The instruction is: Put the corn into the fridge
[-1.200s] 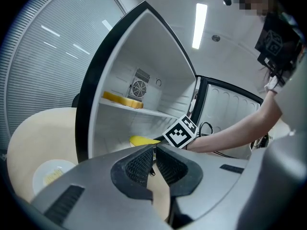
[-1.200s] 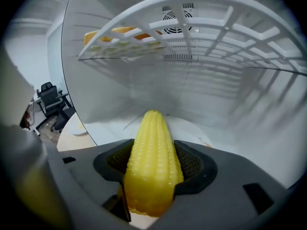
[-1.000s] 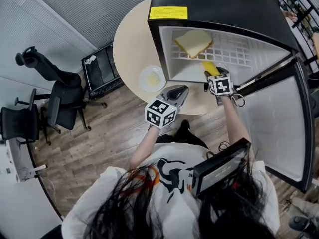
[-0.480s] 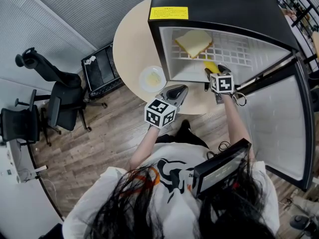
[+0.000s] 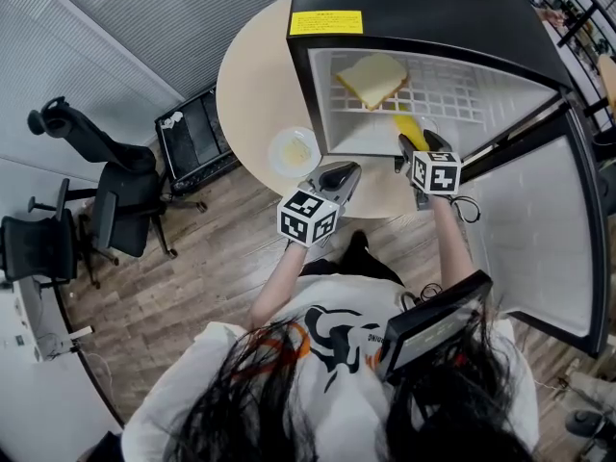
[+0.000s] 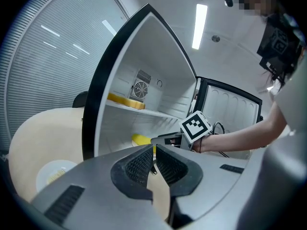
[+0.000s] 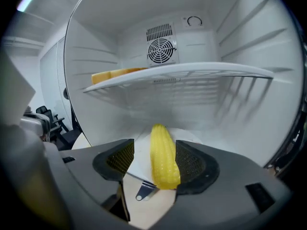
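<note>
Fridge [image 5: 414, 8] floor, front edge: corn [image 7: 163, 152] between right gripper [image 7: 154, 156] jaws, just spread; left gripper [image 6: 154, 158] jaws pressed together

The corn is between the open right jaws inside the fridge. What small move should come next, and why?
Probably draw the right gripper straight back out of the fridge: its jaws have just been opening, and the corn between them lies loose on the fridge floor.

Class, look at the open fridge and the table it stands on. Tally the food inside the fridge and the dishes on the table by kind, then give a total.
corn cob: 1
bread slice: 1
plate: 1
Total: 3
</note>
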`<act>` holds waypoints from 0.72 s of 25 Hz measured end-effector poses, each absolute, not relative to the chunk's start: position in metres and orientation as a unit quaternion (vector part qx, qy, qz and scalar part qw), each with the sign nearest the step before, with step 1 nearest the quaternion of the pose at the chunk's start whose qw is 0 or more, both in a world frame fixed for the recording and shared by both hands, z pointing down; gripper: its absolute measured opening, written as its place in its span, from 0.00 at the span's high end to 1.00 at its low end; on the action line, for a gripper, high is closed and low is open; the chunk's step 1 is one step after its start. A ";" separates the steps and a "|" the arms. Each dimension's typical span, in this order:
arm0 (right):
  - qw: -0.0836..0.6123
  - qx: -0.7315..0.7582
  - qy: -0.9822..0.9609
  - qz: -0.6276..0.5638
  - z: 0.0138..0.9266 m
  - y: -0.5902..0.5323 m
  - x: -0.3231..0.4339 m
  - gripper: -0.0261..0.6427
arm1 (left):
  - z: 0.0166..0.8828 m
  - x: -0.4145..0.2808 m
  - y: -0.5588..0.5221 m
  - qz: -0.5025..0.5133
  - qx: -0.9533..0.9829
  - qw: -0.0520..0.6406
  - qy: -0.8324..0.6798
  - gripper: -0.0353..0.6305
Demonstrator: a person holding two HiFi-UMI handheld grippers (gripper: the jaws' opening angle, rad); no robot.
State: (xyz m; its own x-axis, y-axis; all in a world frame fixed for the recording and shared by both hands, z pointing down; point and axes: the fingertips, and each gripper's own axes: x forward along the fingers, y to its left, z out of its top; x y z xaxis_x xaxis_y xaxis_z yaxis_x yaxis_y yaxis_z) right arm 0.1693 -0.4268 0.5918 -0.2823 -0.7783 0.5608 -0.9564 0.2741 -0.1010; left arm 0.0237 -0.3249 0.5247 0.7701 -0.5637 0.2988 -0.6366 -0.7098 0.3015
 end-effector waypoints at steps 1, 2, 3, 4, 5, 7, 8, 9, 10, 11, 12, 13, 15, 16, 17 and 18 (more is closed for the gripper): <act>0.195 0.565 -0.772 0.218 0.587 -0.422 0.168 0.55 | 0.524 0.024 -0.324 0.092 0.921 0.196 -0.325 0.93; 0.184 0.568 -0.772 0.220 0.583 -0.417 0.167 0.55 | 0.524 0.024 -0.324 0.092 0.921 0.196 -0.324 0.93; 0.173 0.570 -0.772 0.222 0.578 -0.412 0.166 0.55 | 0.524 0.023 -0.323 0.092 0.922 0.196 -0.322 0.93; 0.163 0.571 -0.773 0.225 0.574 -0.407 0.164 0.55 | 0.523 0.023 -0.322 0.092 0.922 0.195 -0.321 0.93; 0.153 0.571 -0.774 0.228 0.569 -0.402 0.161 0.55 | 0.523 0.023 -0.320 0.091 0.923 0.195 -0.320 0.93; 0.132 0.569 -0.777 0.234 0.560 -0.391 0.155 0.56 | 0.521 0.021 -0.318 0.090 0.924 0.194 -0.318 0.93; 0.121 0.569 -0.778 0.237 0.555 -0.386 0.152 0.57 | 0.520 0.020 -0.317 0.089 0.924 0.193 -0.317 0.93; 0.112 0.569 -0.779 0.239 0.551 -0.381 0.148 0.59 | 0.519 0.019 -0.317 0.087 0.925 0.193 -0.317 0.93; 0.104 0.568 -0.781 0.239 0.547 -0.376 0.143 0.60 | 0.518 0.018 -0.316 0.086 0.925 0.192 -0.317 0.93; 0.098 0.567 -0.782 0.239 0.543 -0.371 0.139 0.61 | 0.516 0.016 -0.314 0.084 0.925 0.191 -0.316 0.93; 0.093 0.567 -0.783 0.239 0.539 -0.365 0.134 0.62 | 0.515 0.014 -0.313 0.082 0.926 0.191 -0.316 0.93; 0.088 0.566 -0.784 0.239 0.536 -0.360 0.129 0.63 | 0.513 0.012 -0.311 0.081 0.926 0.190 -0.316 0.93; 0.076 0.566 -0.784 0.241 0.529 -0.348 0.119 0.66 | 0.511 0.008 -0.305 0.078 0.927 0.189 -0.314 0.93; 0.069 0.566 -0.785 0.243 0.527 -0.343 0.114 0.67 | 0.510 0.006 -0.302 0.078 0.928 0.188 -0.313 0.93; 0.064 0.566 -0.785 0.244 0.524 -0.338 0.109 0.67 | 0.509 0.005 -0.299 0.077 0.928 0.187 -0.311 0.93; 0.058 0.566 -0.785 0.245 0.522 -0.332 0.104 0.67 | 0.508 0.003 -0.296 0.076 0.929 0.187 -0.310 0.93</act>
